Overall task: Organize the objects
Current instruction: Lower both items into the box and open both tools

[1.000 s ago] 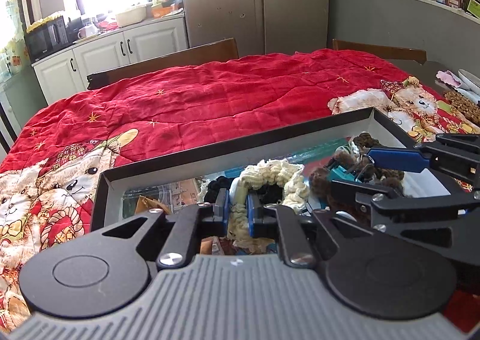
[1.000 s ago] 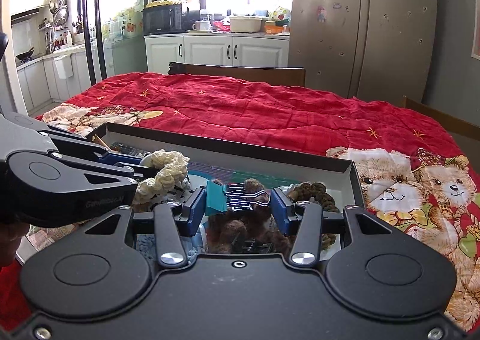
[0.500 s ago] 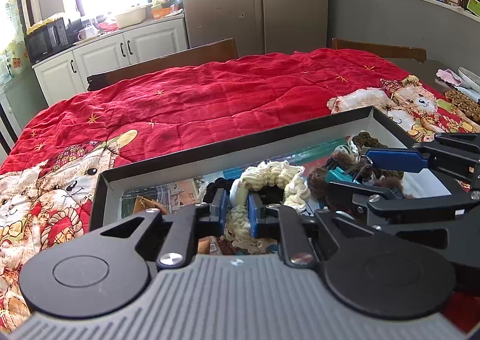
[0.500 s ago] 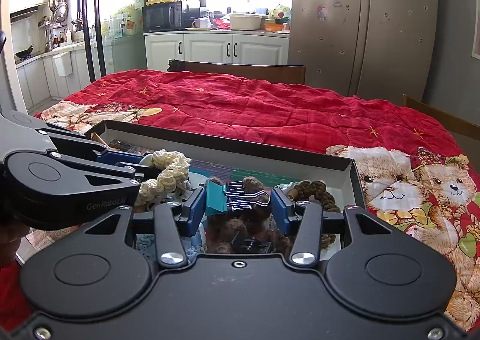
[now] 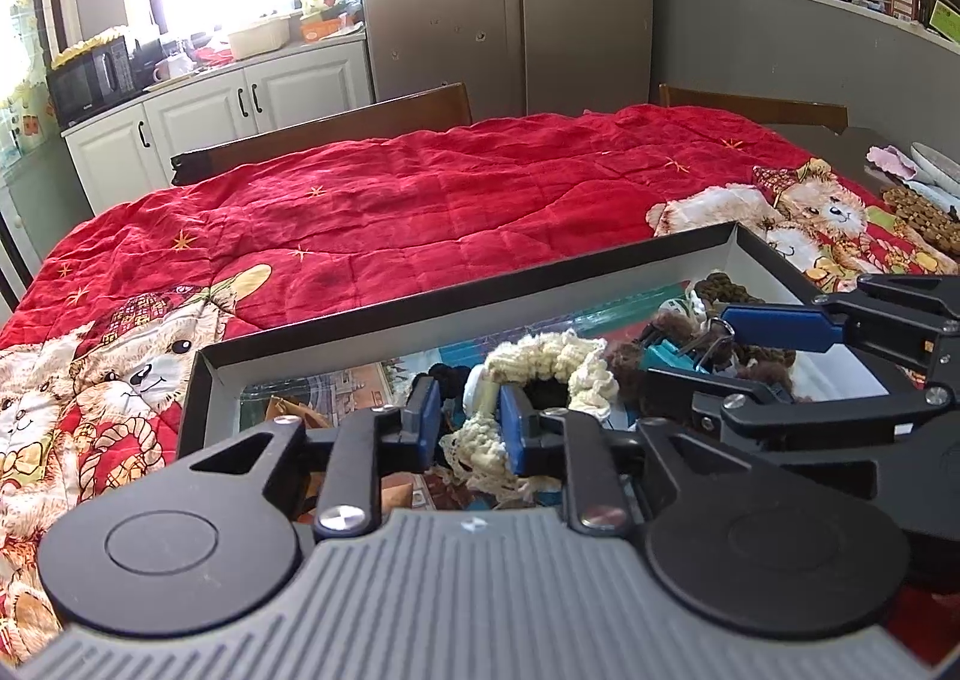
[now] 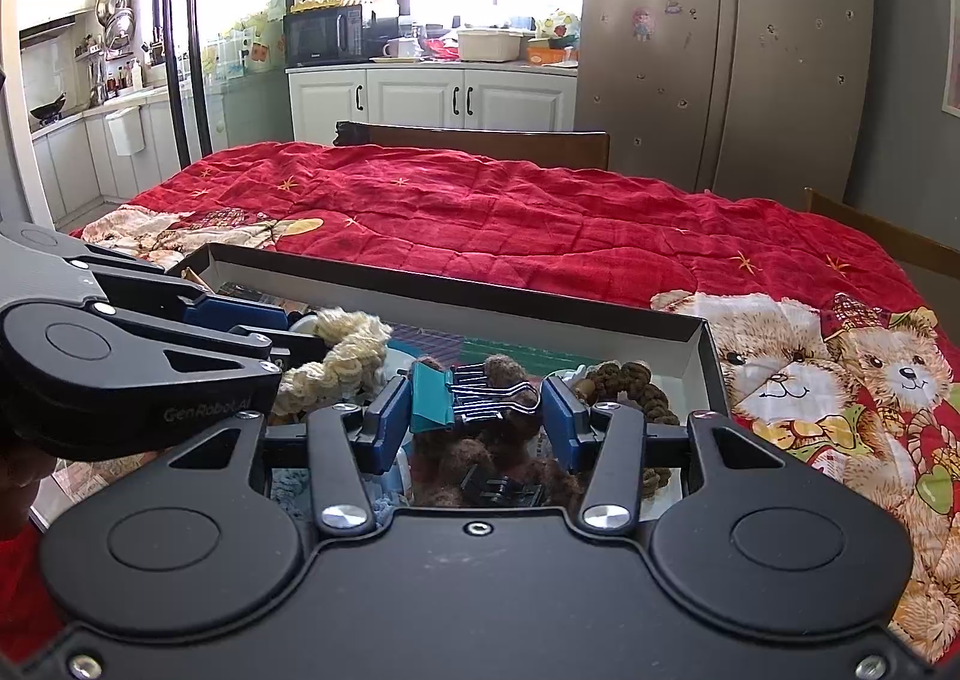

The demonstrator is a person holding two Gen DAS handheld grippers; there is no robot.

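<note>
A shallow black box (image 5: 540, 269) (image 6: 456, 287) lies on the red quilt and holds several small items. My left gripper (image 5: 465, 419) has opened a little around a cream crochet scrunchie (image 5: 552, 362) that rests in the box; the scrunchie also shows in the right wrist view (image 6: 342, 356). My right gripper (image 6: 477, 410) is shut on a teal binder clip (image 6: 435, 398) with metal handles, held just above a brown fuzzy scrunchie (image 6: 480, 446). The clip also shows in the left wrist view (image 5: 669, 362). A dark brown braided scrunchie (image 6: 630, 380) lies at the box's right end.
A red teddy-bear quilt (image 5: 420, 212) covers the table. Wooden chair backs (image 5: 324, 131) (image 6: 480, 143) stand at the far edge. Plates and a brown mat (image 5: 924, 200) sit at the far right. A black hair claw (image 6: 501, 491) lies in the box near my right fingers.
My left jaws have opened wider, loosening from the cream scrunchie, which has settled into the box. The right gripper holds still with the teal clip.
</note>
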